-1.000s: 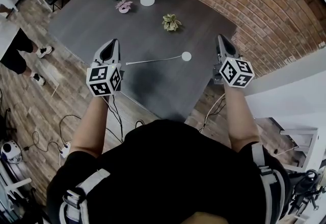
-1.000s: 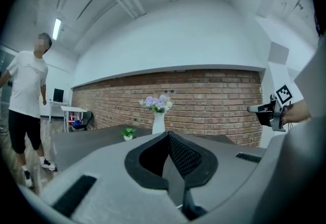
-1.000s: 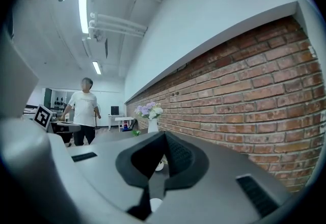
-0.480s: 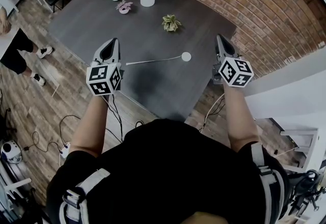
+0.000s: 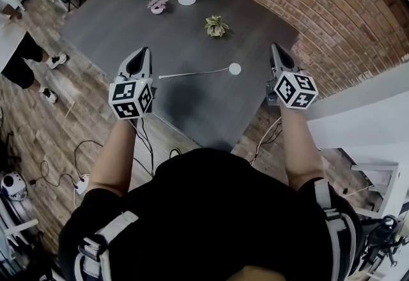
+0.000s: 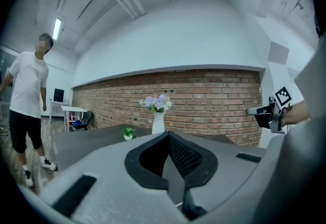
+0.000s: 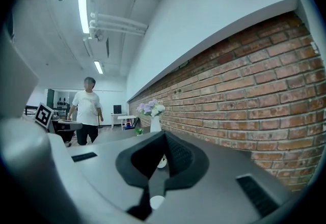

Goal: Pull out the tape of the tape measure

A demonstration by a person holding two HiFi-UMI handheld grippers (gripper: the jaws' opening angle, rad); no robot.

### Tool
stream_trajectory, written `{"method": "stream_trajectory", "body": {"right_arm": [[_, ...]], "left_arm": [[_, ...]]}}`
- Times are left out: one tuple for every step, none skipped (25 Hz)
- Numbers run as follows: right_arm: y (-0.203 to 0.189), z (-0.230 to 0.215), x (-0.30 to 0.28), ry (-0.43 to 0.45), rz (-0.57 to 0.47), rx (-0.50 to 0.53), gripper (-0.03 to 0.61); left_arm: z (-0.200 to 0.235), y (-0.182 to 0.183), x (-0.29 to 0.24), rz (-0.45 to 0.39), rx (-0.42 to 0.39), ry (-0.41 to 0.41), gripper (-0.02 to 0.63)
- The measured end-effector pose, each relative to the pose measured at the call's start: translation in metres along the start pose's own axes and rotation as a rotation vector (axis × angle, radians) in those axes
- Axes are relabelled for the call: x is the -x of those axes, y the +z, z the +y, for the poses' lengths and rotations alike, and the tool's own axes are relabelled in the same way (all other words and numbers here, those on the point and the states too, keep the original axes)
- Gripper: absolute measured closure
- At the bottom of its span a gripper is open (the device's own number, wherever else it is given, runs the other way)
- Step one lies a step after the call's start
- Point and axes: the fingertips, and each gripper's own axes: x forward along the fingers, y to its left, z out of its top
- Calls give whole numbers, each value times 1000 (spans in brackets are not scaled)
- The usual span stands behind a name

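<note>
Reaching forward, left claw (image 5: 144,51) and right claw (image 5: 275,46) closed.

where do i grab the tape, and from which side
Probably take the tape by its free left end, away from the round case. It seems to lie thin and flat on the table, running left from the case, so come from the left with the left gripper, which is nearest and shut now.
</note>
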Motion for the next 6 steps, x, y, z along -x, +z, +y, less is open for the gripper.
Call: {"method": "stream_trajectory", "body": {"right_arm": [[-1,0,-1,2,2,-1,583],[-2,1,-2,4,3,-2,583],[-2,1,-2,6,4,-3,583],[-2,1,-3,8,5,-4,583],[-3,1,-4,10,5,-4,583],[-3,0,-4,12,5,-5,583]], "left_arm": [[0,-1,0,2,-1,0,604],[0,-1,0,3,-2,1,604],[-1,-1,0,3,-4,1,604],[-1,0,0,3,-5,1,604],[-2,0,-1,3,-6,1,604],[-2,0,-1,2,-7,1,604]]}}
